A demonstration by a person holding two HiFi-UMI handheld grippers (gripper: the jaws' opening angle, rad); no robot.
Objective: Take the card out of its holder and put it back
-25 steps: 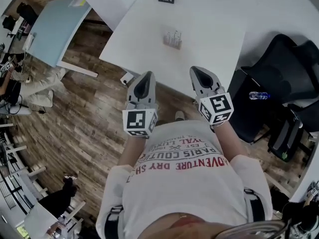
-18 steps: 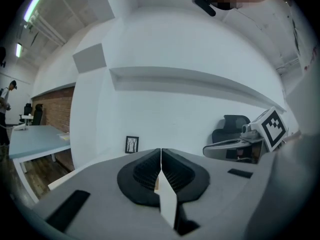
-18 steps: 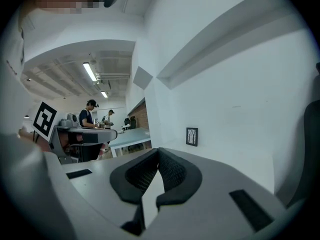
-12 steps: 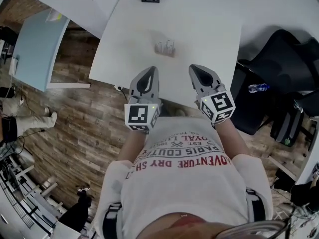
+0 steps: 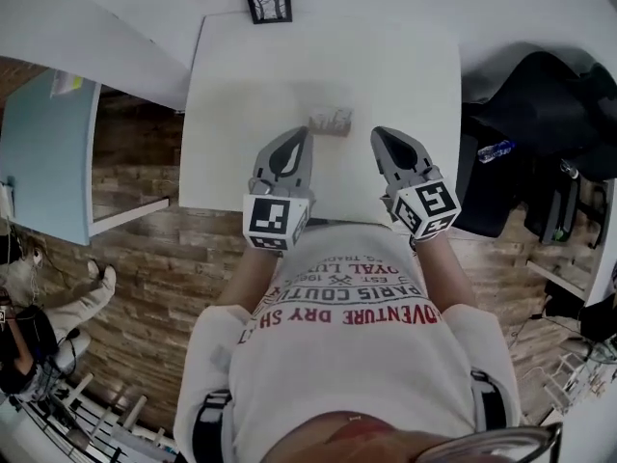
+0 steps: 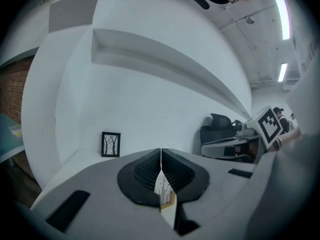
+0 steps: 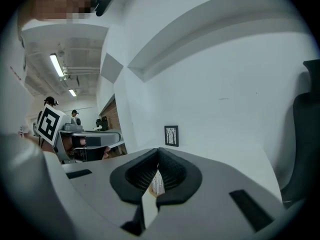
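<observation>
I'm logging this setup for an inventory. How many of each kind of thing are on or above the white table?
Framed picture: 1
Card holder, card in it: 1
Tools: 2 (left tool, right tool)
Total: 4

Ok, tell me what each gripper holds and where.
Nothing: the left gripper and right gripper are shut and empty; the small printed card stands apart on the white table.

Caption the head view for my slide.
Left gripper and right gripper, both shut, flank the card holder on a white table.
</observation>
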